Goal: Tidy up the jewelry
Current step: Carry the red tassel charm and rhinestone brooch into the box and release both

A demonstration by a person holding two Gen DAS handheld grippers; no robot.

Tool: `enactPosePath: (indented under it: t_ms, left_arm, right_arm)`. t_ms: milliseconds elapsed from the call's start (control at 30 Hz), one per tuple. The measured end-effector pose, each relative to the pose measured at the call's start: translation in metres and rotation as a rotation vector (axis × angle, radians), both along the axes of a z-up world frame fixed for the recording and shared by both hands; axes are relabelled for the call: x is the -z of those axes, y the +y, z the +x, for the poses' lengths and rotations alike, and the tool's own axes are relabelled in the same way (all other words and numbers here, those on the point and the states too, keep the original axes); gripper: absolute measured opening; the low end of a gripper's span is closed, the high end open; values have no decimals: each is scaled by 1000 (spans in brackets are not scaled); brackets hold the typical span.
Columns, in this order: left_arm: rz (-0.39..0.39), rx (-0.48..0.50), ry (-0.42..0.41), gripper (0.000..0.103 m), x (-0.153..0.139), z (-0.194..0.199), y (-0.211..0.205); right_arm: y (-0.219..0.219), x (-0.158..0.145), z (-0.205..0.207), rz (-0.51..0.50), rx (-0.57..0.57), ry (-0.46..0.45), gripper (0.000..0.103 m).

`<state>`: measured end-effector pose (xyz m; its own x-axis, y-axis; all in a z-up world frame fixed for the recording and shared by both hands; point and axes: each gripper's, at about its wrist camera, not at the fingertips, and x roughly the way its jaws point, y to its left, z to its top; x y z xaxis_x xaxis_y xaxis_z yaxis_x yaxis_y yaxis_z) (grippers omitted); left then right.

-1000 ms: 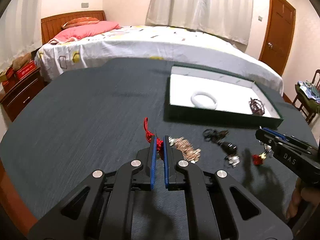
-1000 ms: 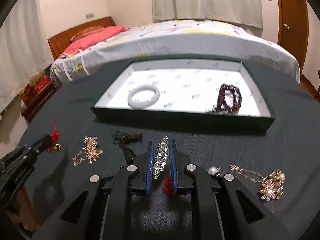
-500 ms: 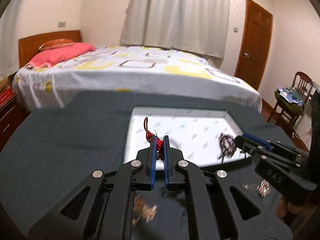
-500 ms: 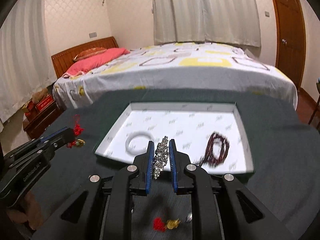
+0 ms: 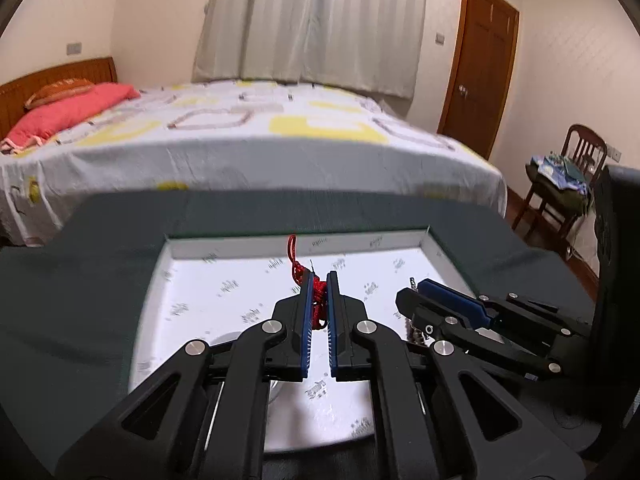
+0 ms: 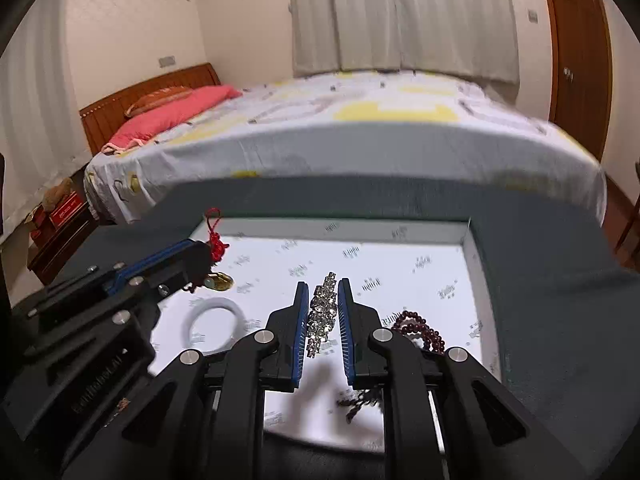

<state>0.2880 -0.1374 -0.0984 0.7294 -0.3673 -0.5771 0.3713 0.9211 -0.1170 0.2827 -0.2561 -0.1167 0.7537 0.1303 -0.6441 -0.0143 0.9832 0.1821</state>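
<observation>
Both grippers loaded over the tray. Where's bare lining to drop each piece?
Free: the tray's far half, from the back wall to the right wall, and the middle strip between the white bangle and the dark bead bracelet. Crowded: near left by the bangle, near right by the beads. Left gripper holds the red knot charm, right gripper the rhinestone piece.

We're holding both grippers angled down, side by side. Left gripper (image 5: 319, 280) is clamping tight with a narrow gap; right gripper (image 6: 324, 286) is pinching closed, jaws slightly wider.
</observation>
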Motion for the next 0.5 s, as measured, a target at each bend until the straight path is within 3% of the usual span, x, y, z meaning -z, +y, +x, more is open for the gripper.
enactPosePath:
  t_ms: [300, 500]
  left_arm:
    - [22, 26, 169, 7, 47, 37, -13]
    - [32, 46, 186, 7, 55, 40, -15]
  right_arm:
    - [-5, 35, 23, 15, -13, 123, 16]
    - [-6, 45, 27, 21, -20, 165, 16]
